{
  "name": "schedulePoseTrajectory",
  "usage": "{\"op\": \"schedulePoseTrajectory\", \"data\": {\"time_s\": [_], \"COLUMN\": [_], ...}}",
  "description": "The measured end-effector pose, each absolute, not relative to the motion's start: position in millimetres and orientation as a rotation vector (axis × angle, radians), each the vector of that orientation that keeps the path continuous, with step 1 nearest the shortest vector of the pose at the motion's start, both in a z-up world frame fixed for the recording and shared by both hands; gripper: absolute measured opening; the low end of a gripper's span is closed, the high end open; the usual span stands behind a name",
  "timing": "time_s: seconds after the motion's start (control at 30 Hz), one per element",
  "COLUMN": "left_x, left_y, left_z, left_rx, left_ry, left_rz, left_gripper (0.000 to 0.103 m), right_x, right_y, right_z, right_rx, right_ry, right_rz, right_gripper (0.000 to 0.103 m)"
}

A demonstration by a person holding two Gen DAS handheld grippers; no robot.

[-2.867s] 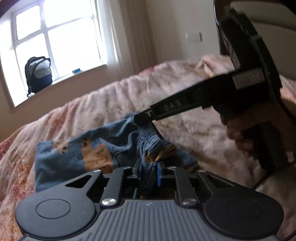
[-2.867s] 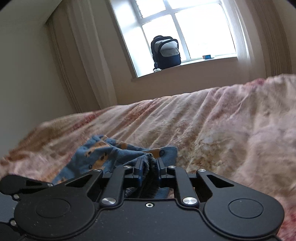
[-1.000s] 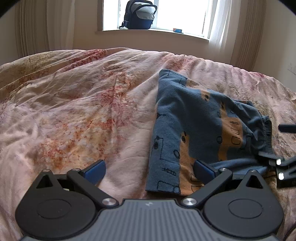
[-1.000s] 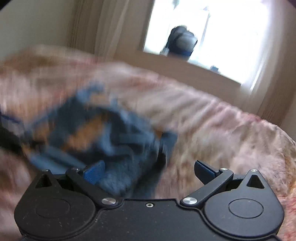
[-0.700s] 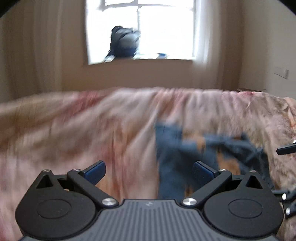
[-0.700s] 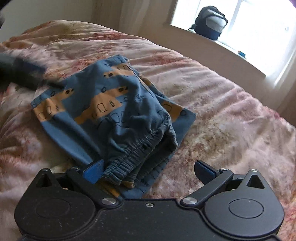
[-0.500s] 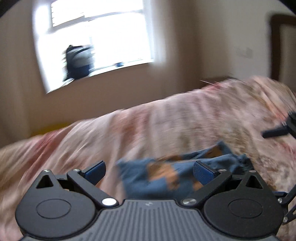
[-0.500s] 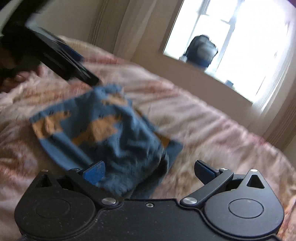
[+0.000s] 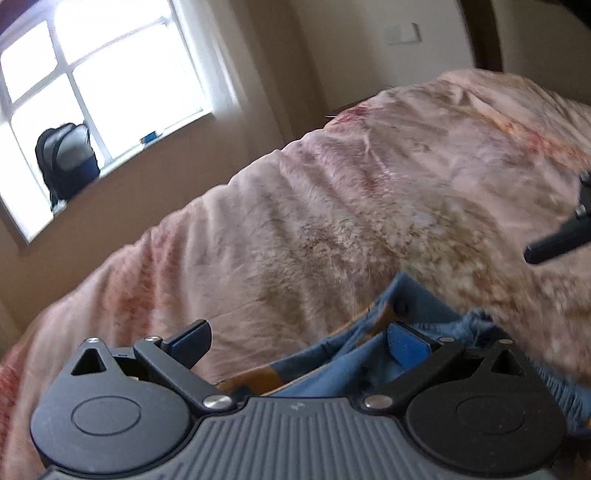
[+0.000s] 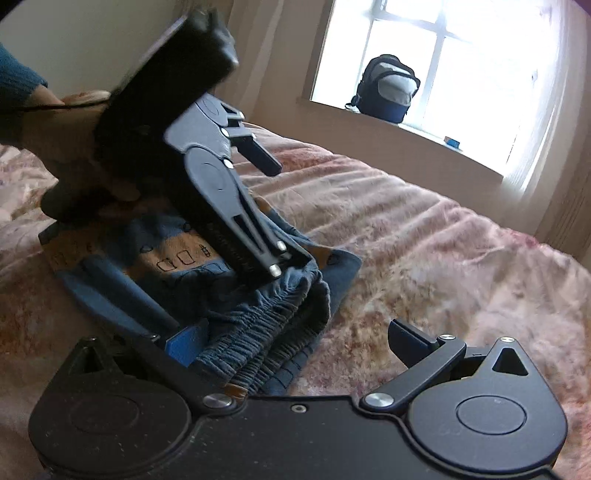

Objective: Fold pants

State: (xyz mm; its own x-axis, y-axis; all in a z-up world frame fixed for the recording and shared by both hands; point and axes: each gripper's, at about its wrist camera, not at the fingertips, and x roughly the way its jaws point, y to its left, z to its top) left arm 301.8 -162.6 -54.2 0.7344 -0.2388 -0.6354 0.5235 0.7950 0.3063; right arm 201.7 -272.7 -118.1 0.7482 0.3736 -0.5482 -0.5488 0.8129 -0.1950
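Note:
The blue pants [image 10: 221, 280] with orange patches lie folded in a small bundle on the pink bed cover [image 10: 424, 229], elastic waistband toward me. My right gripper [image 10: 297, 343] is open just above the waistband, its left finger [image 10: 184, 343] over the cloth. A hand [image 10: 74, 129] holds my left gripper [image 10: 284, 214], open and tilted steeply down, its lower finger touching the bundle's far edge. In the left wrist view the left gripper [image 9: 299, 343] is open over the pants [image 9: 351, 358], and a finger [image 9: 554, 243] of the right gripper shows at the right edge.
The rumpled bed cover [image 9: 332, 221] fills most of both views. A dark backpack [image 10: 388, 88] stands on the windowsill beside a small blue item [image 10: 452, 141]. Curtains [image 10: 565, 206] hang by the window. A dark headboard [image 9: 480, 33] rises at the far right.
Both grippers, shut on the pants 2.9 s ago, have let go and stand open. The left gripper swung round and tilted down onto the bundle; the right came closer to the waistband.

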Motion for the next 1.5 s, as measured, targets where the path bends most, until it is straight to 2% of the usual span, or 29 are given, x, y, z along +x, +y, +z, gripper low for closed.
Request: {"op": "schedulePoseTrajectory", "data": {"time_s": [0.23, 0.4, 0.53, 0.63, 0.7, 0.8, 0.9, 1.13, 1.33, 1.5], "left_x": [307, 268, 232, 208, 192, 162, 149, 141, 129, 125], "left_y": [-140, -97, -78, -82, -95, -106, -111, -94, -77, -42], "left_z": [-42, -9, -13, -34, -52, -65, -67, -47, -49, -35], "left_rx": [0.344, 0.171, 0.094, 0.182, 0.343, 0.495, 0.549, 0.376, 0.311, 0.126], "left_ry": [0.590, 0.501, 0.560, 0.632, 0.642, 0.497, 0.453, 0.541, 0.632, 0.664], "left_rz": [-0.376, -0.314, -0.310, -0.344, -0.320, -0.274, -0.246, -0.274, -0.256, -0.274], "left_gripper": [0.103, 0.103, 0.103, 0.103, 0.102, 0.102, 0.102, 0.103, 0.103, 0.103], "right_x": [215, 208, 213, 221, 226, 235, 238, 218, 214, 217], "right_y": [-300, -302, -298, -293, -295, -307, -320, -311, -273, -279], "right_z": [-113, -105, -113, -119, -122, -126, -127, -107, -126, -114], "right_rx": [-0.200, -0.201, -0.190, -0.207, -0.194, -0.137, -0.070, -0.061, -0.308, -0.268], "right_ry": [0.566, 0.449, 0.391, 0.405, 0.412, 0.456, 0.488, 0.440, 0.581, 0.566], "right_rz": [0.551, 0.474, 0.402, 0.376, 0.354, 0.303, 0.270, 0.354, 0.538, 0.536], "right_gripper": [0.103, 0.103, 0.103, 0.102, 0.103, 0.103, 0.103, 0.103, 0.102, 0.103]}}
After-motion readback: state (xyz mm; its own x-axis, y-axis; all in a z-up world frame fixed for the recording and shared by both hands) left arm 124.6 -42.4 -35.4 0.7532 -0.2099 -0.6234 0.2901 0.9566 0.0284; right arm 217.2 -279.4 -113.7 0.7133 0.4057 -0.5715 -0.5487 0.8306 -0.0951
